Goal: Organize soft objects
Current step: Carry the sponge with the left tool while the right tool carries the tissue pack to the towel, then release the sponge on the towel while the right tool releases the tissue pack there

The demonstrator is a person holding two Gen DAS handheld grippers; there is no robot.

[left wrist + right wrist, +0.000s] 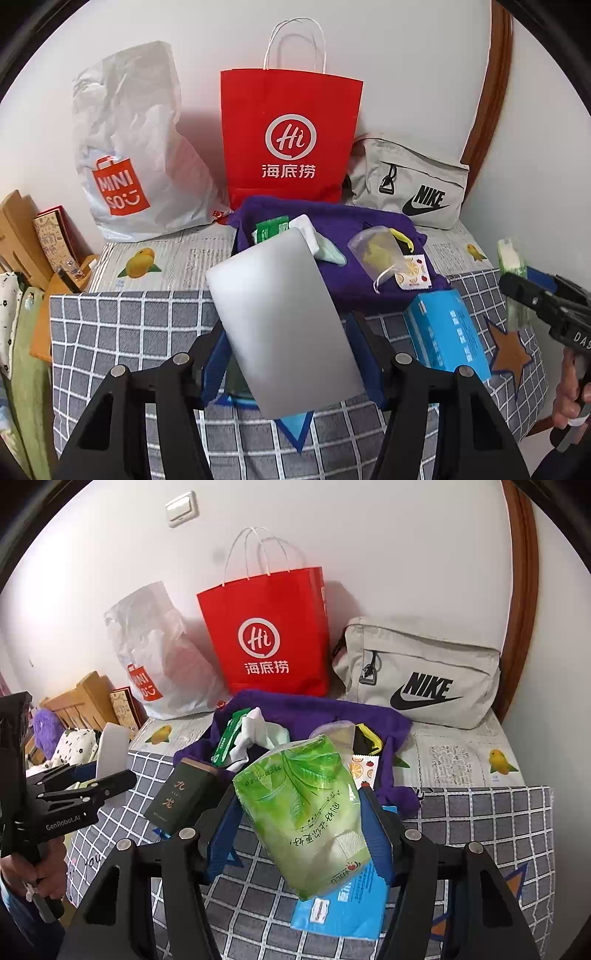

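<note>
Above the checked cloth (pixel 122 325), the left gripper (pixel 286 363) is clamped on a pale foam pad (pixel 280 317), and the right gripper (pixel 301 832) is clamped across a green tissue pack (pixel 303 812). Both are lifted clear of the purple cloth (pixel 369 229). The pad looks light and springy; the pack is soft, its wrapper likely slippery, so a grip across the middle suits it.

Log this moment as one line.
left claw: shut on white pack | right claw: shut on green pack | both lifted
</note>
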